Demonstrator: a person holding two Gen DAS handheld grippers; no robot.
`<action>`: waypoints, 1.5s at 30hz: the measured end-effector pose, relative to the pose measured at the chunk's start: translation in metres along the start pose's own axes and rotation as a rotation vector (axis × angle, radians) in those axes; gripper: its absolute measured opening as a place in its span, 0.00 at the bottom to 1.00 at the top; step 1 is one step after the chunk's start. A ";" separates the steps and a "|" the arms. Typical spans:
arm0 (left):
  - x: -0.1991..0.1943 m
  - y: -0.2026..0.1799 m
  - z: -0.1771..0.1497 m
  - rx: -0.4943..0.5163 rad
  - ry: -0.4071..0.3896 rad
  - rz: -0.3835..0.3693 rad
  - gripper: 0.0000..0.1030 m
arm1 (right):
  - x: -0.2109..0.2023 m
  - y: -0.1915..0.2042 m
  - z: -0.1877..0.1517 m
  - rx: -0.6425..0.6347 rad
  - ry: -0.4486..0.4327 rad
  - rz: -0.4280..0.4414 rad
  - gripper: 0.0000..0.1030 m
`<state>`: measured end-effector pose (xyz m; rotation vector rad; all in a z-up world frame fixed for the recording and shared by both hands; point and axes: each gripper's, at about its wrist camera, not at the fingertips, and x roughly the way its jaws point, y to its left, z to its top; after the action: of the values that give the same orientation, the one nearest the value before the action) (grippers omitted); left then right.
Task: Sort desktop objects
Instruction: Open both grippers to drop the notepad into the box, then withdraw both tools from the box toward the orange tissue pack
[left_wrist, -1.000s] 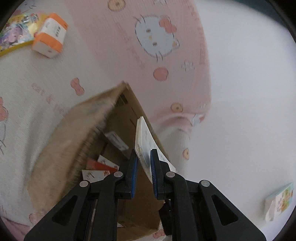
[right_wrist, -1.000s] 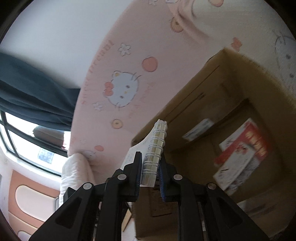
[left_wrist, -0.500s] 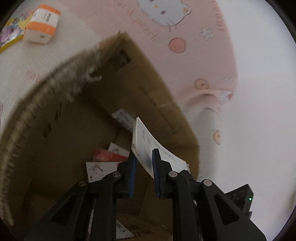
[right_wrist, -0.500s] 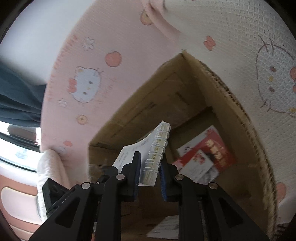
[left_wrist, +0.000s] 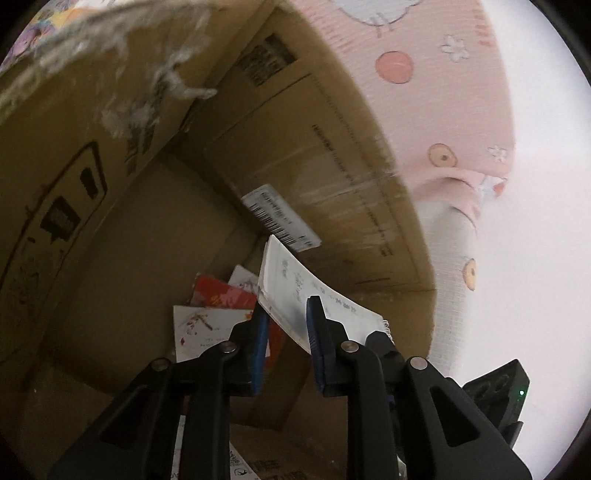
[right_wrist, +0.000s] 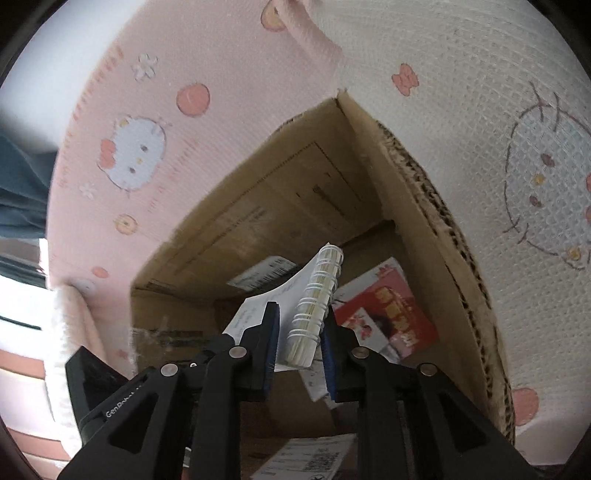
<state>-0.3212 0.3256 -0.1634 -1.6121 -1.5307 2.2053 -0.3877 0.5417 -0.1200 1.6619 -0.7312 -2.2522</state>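
Spiral notebook: being clamped at both ends, spine by right hand-held gripper, page edge by left hand-held gripper.
Cardboard box: lying open directly ahead, frame centre.

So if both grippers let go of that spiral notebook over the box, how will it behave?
The spiral notebook is thin, so it probably drops lightly. Its loose cover already splays, so pages may fan. It would likely land flat on the red booklet inside the cardboard box.
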 end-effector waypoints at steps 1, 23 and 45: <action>0.002 0.002 0.000 -0.012 0.010 0.006 0.23 | 0.001 0.001 0.000 -0.011 0.005 -0.015 0.19; -0.037 0.001 0.009 -0.097 0.099 0.005 0.65 | -0.022 0.053 0.004 0.000 0.088 -0.255 0.83; -0.166 0.077 0.101 -0.271 -0.097 -0.088 0.65 | 0.000 0.244 -0.031 -0.226 0.093 -0.287 0.88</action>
<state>-0.2788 0.1313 -0.0982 -1.4812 -1.9607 2.1355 -0.3815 0.3281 0.0020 1.8393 -0.2163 -2.3180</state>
